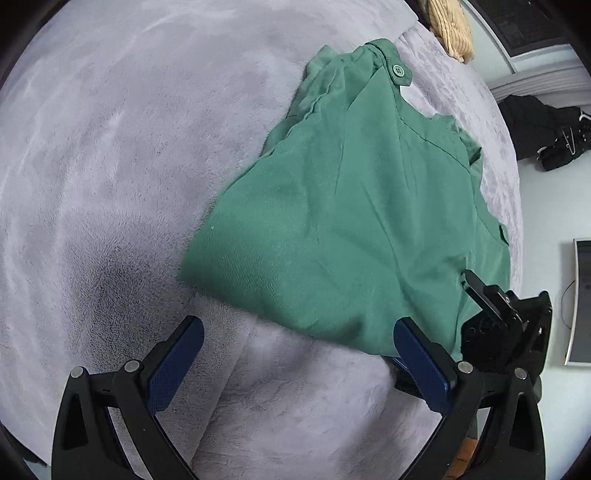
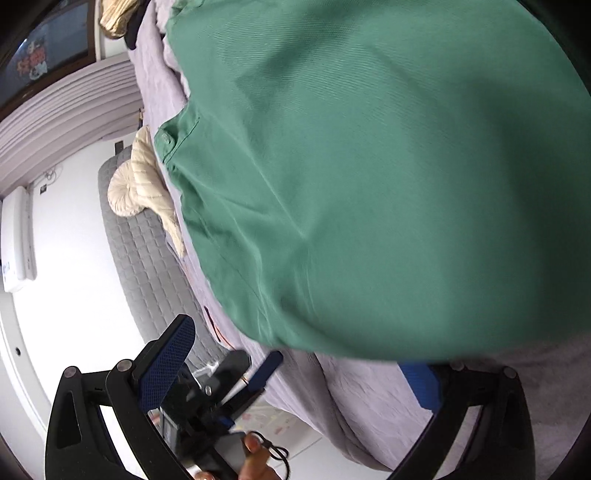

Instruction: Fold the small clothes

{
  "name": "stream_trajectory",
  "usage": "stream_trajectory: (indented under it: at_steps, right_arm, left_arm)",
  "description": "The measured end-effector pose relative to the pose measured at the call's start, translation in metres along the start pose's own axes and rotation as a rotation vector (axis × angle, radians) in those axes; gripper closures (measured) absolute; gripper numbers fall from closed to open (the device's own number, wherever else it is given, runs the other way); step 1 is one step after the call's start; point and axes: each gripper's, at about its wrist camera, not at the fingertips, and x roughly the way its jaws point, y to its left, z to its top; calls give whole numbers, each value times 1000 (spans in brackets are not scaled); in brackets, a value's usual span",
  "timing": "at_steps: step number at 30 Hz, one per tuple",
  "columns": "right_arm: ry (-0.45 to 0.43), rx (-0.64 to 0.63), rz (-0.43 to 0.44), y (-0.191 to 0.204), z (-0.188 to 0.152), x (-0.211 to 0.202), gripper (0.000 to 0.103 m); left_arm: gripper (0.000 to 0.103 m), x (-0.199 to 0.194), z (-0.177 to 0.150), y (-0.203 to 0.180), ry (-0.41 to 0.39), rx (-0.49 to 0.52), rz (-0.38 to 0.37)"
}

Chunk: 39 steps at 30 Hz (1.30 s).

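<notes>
A green buttoned garment (image 1: 354, 206) lies folded on a lilac fleece blanket (image 1: 110, 147). My left gripper (image 1: 299, 332) is open, its blue-padded jaws wide apart just off the garment's near edge, holding nothing. In the right wrist view the garment (image 2: 369, 177) fills most of the frame. My right gripper (image 2: 303, 350) is open at the garment's near edge; its right finger (image 2: 421, 384) is partly hidden under the cloth. The right gripper's body also shows in the left wrist view (image 1: 506, 317), at the garment's right corner.
A tan knitted item (image 1: 452, 29) lies at the bed's far end. Black clothing (image 1: 546, 133) lies on the floor to the right. A cream ribbed item (image 2: 144, 184) rests on a grey quilted cover (image 2: 147, 258). The bed edge runs close on the right.
</notes>
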Motion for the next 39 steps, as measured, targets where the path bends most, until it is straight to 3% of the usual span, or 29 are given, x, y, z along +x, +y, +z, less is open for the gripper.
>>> stream_trajectory:
  at_steps: [2,4,6,7,13,16,20,23,25,26,27,31,35,37,39]
  right_arm:
    - [-13,40,31,-2,2,1,10]
    - [-23,51,43,-2,3,-1,50]
    - [-33,33,39,1,3,-6,72]
    - [-36,23,45,3,3,-10,77]
    - [-30,-82,85,29,-1,-23,80]
    - [-17,-123,72,35,-2,-23,81]
    - [9,-133,46,27,-4,-18,85]
    - [26,-121,19,19,-6,-12,86]
    - [36,-116,3,13,-7,-11,86]
    - [44,-119,-8,9,-8,-12,86]
    - [54,-127,-20,9,-8,-13,86]
    - [129,-188,-97,17,-16,-23,80]
    - [180,-354,-202,43,-31,-61,79]
    - [137,-413,-218,57,-31,-88,79]
    - [38,-453,-255,67,-22,-112,79]
  left_arm:
    - [0,0,-1,5,14,-32,-63]
    - [0,4,-1,7,30,-69,-122]
    - [0,10,-2,8,39,-100,-163]
    - [0,11,-2,10,38,-111,-179]
    - [0,16,29,-1,-47,-148,-261]
    - [0,22,49,-9,-83,-129,-228]
    - [2,27,66,-17,-119,-80,-131]
    - [28,34,70,-20,-118,-46,-15]
    - [54,34,66,-18,-119,-18,45]
    - [63,32,64,-17,-131,-11,51]
    - [80,27,64,-14,-153,-5,34]
    - [87,12,58,-18,-200,35,32]
    - [89,-2,50,-28,-246,103,57]
    - [89,-8,48,-40,-271,150,71]
    - [89,-15,44,-53,-295,212,89]
